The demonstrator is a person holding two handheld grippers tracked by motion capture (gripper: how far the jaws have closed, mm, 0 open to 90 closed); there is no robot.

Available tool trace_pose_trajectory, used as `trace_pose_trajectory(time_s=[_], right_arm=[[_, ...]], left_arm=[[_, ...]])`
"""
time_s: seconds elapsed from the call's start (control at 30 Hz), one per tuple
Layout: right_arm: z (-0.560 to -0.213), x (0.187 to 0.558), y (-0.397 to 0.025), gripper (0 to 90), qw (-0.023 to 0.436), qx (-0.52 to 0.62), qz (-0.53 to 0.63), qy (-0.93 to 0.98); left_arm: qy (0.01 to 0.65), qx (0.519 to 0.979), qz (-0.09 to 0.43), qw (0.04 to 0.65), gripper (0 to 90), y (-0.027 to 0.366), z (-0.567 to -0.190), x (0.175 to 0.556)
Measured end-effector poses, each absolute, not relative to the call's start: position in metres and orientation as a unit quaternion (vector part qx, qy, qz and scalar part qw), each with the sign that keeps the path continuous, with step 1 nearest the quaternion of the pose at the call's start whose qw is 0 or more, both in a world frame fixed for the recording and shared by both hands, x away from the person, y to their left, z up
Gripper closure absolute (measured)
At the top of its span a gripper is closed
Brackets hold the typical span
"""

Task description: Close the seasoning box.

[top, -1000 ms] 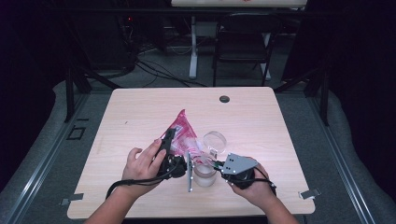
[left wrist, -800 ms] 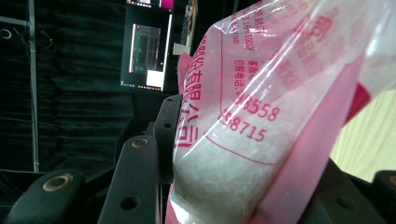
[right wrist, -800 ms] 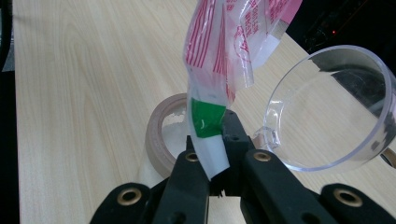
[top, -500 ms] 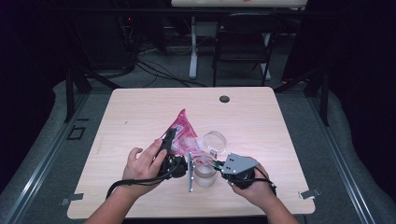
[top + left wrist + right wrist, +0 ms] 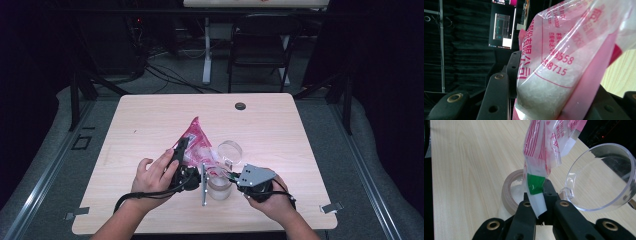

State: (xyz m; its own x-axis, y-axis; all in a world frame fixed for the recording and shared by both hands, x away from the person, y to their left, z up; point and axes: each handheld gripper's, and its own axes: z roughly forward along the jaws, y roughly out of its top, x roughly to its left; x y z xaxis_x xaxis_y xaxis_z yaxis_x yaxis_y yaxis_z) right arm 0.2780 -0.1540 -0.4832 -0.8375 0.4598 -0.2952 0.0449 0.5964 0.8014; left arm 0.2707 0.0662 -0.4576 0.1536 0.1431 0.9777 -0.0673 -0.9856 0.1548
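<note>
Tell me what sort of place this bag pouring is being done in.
Probably a lab or recording studio rather than a kitchen: a bare wooden table ringed by black curtains, cables on the floor behind it, a lit monitor, and both hands working a pink bag with hand-held grippers.

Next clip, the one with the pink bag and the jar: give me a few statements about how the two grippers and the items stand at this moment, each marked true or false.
1. The left gripper is shut on the pink bag. True.
2. The right gripper is open and holds nothing. False: its jaws pinch the bag's corner by the green strip.
3. The jar holds white powder. True.
4. The clear lid is screwed onto the jar. False: it stands tilted beside the jar.
5. The bag lies flat on the table. False: both grippers hold it up over the jar.
</note>
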Motion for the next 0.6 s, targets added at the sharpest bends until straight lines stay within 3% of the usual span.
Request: trace_pose_trajectory(time_s=[0.6], right_arm=[[-0.4813, 0.2776, -0.1553, 90.0, 0.25, 0.148, 0.424, 0.858]], left_arm=[[0.03, 0.759, 0.645, 0.087, 63.0, 0.0683, -0.4598, 0.271]])
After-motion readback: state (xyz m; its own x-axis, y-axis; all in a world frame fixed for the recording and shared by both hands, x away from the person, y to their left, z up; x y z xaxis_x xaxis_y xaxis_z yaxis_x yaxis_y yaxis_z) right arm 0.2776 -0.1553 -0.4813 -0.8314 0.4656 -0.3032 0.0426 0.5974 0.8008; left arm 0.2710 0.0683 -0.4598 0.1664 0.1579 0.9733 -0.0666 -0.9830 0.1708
